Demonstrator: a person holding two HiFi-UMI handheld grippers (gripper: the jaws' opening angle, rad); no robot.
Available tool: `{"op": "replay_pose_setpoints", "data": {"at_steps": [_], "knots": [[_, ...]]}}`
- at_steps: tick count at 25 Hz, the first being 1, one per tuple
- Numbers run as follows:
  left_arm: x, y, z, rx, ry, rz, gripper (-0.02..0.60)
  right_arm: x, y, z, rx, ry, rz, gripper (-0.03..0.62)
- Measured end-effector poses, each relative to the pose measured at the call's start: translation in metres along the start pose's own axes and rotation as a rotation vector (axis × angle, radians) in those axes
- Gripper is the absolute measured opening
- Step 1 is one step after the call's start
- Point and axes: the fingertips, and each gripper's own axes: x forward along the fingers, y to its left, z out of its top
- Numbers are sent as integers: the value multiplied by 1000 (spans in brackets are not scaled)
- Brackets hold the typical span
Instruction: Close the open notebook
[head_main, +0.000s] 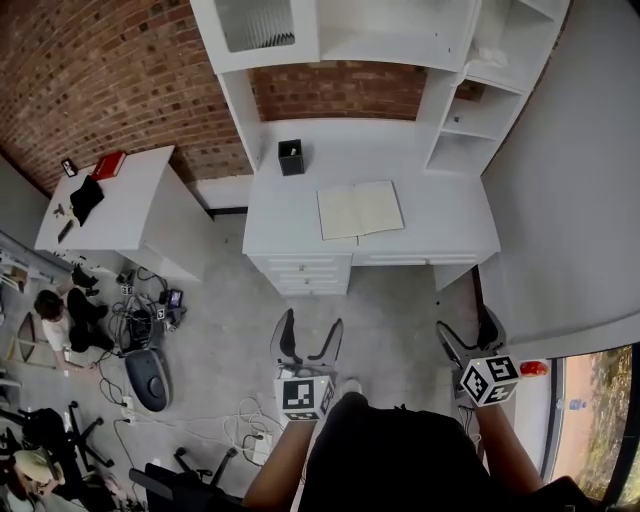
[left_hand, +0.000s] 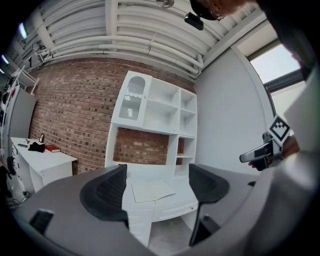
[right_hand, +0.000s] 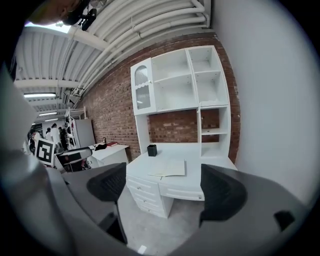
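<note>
While the person stands well back from the white worktop, the left gripper hangs with jaws spread, empty. The cream paper notebook lies open, flat on the worktop. The right gripper is likewise parted, holding nothing. Likely risk: a jaw nudging one cover could slide the whole notebook instead of folding it.

On the desk, just behind the front edge, about midway along it: the open notebook. Near the back-left corner: a pen holder. Along the back edge and right side: the shelf unit. Left of the desk: a side table, a book at its far corner. Before the front edge, well apart from it: left gripper, right gripper.
</note>
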Motion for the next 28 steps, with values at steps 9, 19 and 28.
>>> {"op": "replay_pose_setpoints", "data": {"at_steps": [9, 19, 28], "knots": [[36, 26, -6, -26, 18, 25, 367, 51, -4, -9, 11, 59, 16, 451], [83, 57, -16, -48, 33, 153, 367, 153, -12, 19, -27, 56, 172, 451], [162, 78, -8, -135, 77, 282, 367, 273, -36, 72, -63, 93, 343, 451]]}}
